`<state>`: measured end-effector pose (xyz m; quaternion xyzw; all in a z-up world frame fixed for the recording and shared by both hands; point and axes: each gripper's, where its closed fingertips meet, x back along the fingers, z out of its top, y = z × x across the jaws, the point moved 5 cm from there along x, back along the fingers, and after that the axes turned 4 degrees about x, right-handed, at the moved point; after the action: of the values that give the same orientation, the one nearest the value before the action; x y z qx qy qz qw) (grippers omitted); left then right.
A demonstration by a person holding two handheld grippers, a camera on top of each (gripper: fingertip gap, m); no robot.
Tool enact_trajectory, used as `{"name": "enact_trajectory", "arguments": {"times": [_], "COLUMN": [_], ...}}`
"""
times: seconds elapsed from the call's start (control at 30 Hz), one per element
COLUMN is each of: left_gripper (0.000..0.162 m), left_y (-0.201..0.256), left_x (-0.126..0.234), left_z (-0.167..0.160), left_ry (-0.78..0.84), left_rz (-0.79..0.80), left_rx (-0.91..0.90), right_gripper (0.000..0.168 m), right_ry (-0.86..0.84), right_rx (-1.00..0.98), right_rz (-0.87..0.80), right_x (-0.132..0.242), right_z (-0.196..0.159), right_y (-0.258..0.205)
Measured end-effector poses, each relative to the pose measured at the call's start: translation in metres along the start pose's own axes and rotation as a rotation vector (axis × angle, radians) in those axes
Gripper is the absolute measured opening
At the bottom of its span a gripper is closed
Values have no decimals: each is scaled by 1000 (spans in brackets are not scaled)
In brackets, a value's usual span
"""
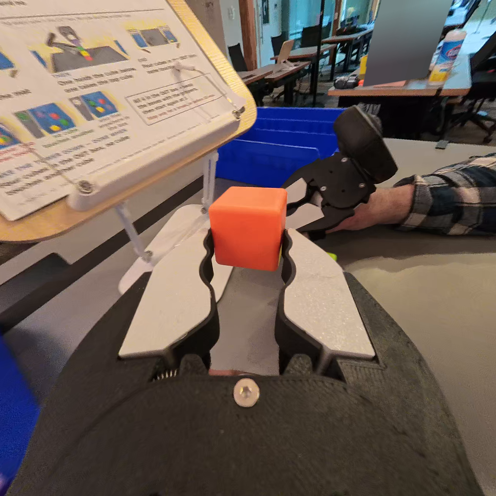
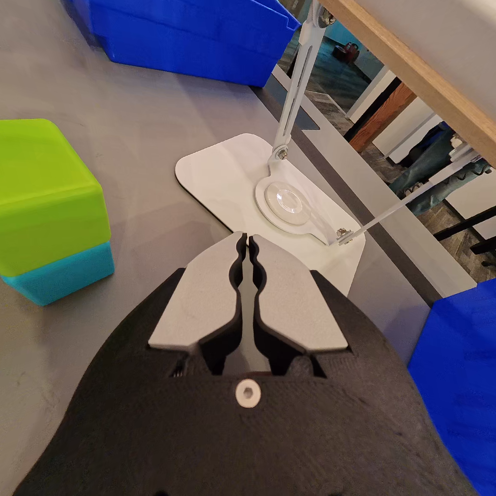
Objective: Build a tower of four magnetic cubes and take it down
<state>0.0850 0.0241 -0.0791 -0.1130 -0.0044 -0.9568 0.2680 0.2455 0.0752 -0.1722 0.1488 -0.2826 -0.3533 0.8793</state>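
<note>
Currently the left gripper [image 1: 247, 241] clamps the orange cube [image 1: 247, 228]; the right gripper [image 2: 247, 237], nearly closed and empty, could topple the green cube [image 2: 48, 193] beside it.

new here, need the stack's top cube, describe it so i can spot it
On the grey table, left of the white stand base, two cubes sit stacked. The lime green cube tops a teal cube; the orange cube is in the left gripper.

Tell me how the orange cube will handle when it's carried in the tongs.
The orange cube looks rigid: the left tongs pinch its flat sides without denting them. Its smooth, glossy faces and rounded edges may let it slip. Flat faces mean it probably won't roll once set down.
</note>
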Motion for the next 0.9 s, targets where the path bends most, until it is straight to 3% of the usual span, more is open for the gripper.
{"name": "enact_trajectory", "arguments": {"times": [0.17, 0.5, 0.9], "left_gripper": [48, 48, 48], "left_y": [24, 48, 50], "left_x": [-17, -36, -38], "left_z": [-10, -40, -47], "left_ry": [70, 32, 98], "left_rz": [-46, -116, -203], "left_rx": [-14, 8, 78], "right_gripper": [2, 2, 2], "right_ry": [0, -1, 0], "right_rx": [1, -1, 0], "right_rz": [0, 2, 3], "right_x": [0, -1, -1], "right_z": [0, 0, 0], "right_y": [0, 0, -1]}}
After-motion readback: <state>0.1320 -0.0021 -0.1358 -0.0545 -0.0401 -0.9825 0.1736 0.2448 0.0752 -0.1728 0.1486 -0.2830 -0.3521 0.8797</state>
